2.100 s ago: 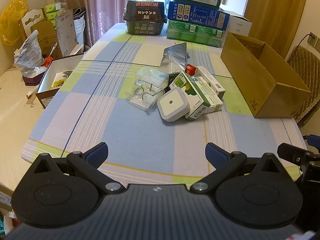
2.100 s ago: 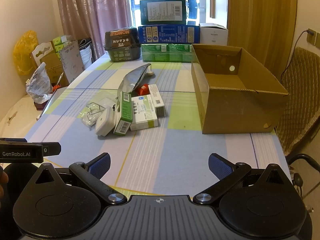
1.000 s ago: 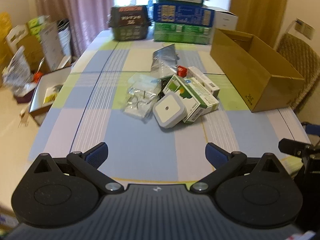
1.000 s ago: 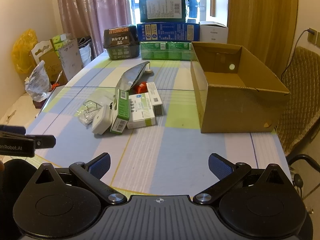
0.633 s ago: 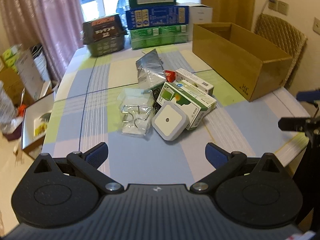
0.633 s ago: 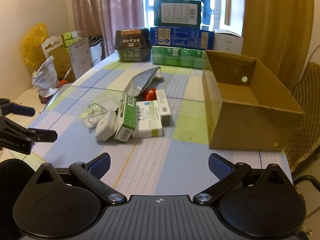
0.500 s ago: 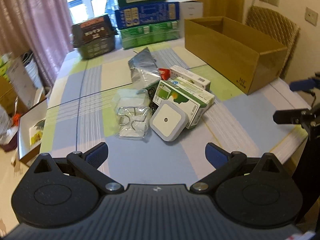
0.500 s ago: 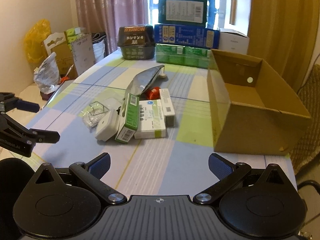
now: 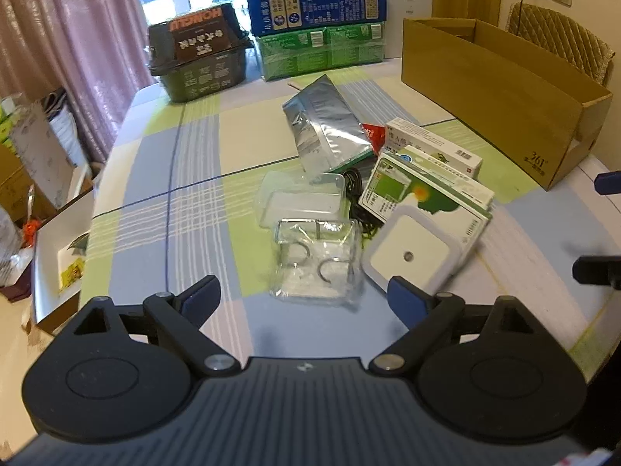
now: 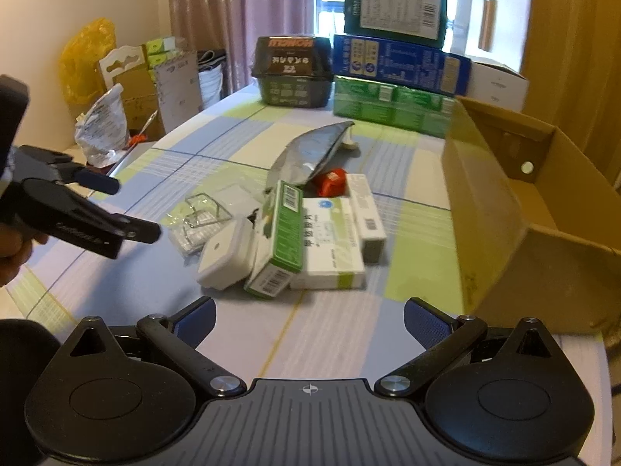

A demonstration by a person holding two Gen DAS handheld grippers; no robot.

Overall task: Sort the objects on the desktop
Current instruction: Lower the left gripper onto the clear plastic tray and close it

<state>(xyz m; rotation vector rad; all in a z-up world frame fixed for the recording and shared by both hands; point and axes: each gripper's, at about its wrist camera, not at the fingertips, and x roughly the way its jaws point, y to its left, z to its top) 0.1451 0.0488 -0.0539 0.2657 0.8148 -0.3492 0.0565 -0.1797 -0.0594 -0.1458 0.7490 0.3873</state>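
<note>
Since two seconds ago we are finding both hand-held grippers carried forward over the table [image 9: 194, 178], so the pile of small things is now sitting much closer in both views. Going from largest down: the checked table is carrying an open brown cardboard box [image 10: 516, 209] along its right side, empty as far as we are seeing, with stacked cartons at the far end. In the middle of the table the clutter is lying in one heap: a silver foil pouch [image 9: 326, 128] is leaning over a small red packet [image 10: 332, 180]; a green-and-white medicine box [image 9: 423, 198] is resting tilted on a flatter white box [image 10: 330, 244]; a narrow white carton [image 9: 431, 145] is lying beside them toward the cardboard box. A square white plug-in device [image 9: 411, 252] is propped against the green box's near end, and a clear plastic pack of metal hooks [image 9: 316, 262] is lying just left of it, touching a clear lid. The left hand-held gripper [image 9: 302, 297] is hovering with its blue-tipped fingers spread wide and holding nothing, right in front of the hook pack. The right hand-held gripper [image 10: 308, 320] is likewise spread and empty, facing the green box's near end.
</note>
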